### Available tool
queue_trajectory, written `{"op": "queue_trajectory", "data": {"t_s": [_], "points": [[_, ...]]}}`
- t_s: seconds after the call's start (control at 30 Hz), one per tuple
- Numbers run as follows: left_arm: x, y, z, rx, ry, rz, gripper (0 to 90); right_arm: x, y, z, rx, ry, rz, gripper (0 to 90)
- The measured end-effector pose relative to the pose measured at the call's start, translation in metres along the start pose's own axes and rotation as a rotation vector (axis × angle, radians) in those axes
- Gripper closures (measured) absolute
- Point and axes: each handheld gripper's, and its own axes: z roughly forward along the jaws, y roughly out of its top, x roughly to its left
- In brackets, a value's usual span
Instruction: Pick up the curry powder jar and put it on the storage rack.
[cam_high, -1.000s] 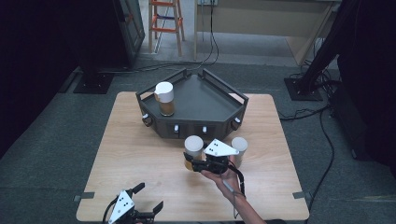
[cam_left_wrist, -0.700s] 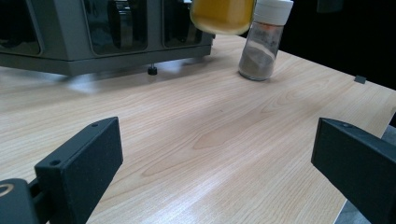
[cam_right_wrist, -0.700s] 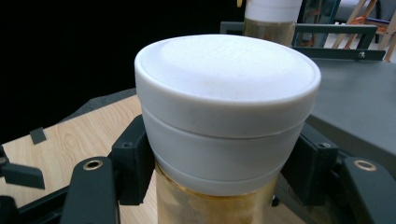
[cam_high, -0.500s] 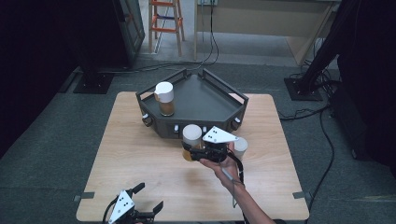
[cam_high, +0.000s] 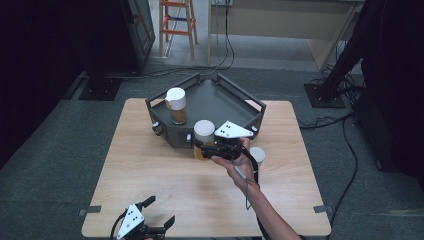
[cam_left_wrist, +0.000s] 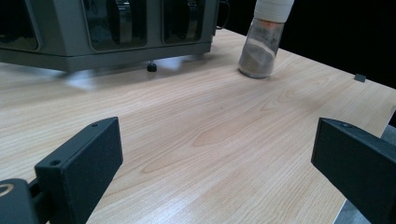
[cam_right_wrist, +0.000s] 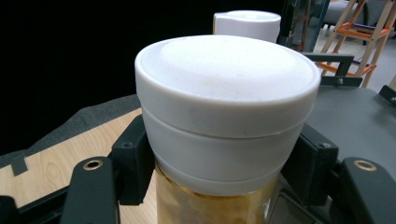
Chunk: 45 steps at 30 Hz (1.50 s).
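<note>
White plastic cap on top, yellow-brown spice inside: that's the clear glass spice jar (cam_high: 203, 139) being worked on right now, and the right gripper (cam_high: 206, 148) is clenched on it just under the cap. In the right gripper view you can see both black pads hugging the glass neck on either side of the jar (cam_right_wrist: 224, 140).

What's changed: a second ago the jar was sitting on the light wooden table (cam_high: 150, 170) next to its neighbour; now it's lifted off the wood and hanging right at the front wall of the dark grey angular metal tray (cam_high: 227, 97), at about 6 o'clock from the tray's middle. So the pick is done and my guess is it's headed over the rail into the tray, where a matching white-capped jar of brown spice (cam_high: 176, 106) already stands at about 10 o'clock.

A third white-capped jar, with greyish spice (cam_high: 257, 155), is left on the table at roughly 3 o'clock from the held one, just beside the hand.

Pose-wise, the right forearm comes in from 5 o'clock, wrist angled up and left, gripper roughly level with its grey plate on top. The left gripper (cam_high: 155, 215) sits low at the table's 7 o'clock edge, jaws spread wide with nothing between them.
</note>
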Motion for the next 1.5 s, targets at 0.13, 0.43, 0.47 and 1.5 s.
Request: {"op": "queue_trajectory", "data": {"t_s": [0.13, 0.43, 0.47, 1.5], "points": [[0.0, 0.0, 0.0, -0.001, -0.003, -0.005, 1.9, -0.002, 0.009, 0.005, 0.002, -0.007, 0.0, 34.8], [0.0, 0.0, 0.0, -0.003, -0.003, 0.0, 1.9, -0.006, 0.03, 0.016, -0.004, -0.032, 0.009, 34.9], [0.0, 0.0, -0.001, -0.003, -0.003, 0.0, 1.9, -0.008, 0.031, 0.017, -0.004, -0.036, 0.013, 34.9], [0.0, 0.0, -0.003, -0.019, -0.001, -0.009, 1.9, -0.025, 0.054, 0.071, 0.047, -0.209, 0.05, 34.8]]}}
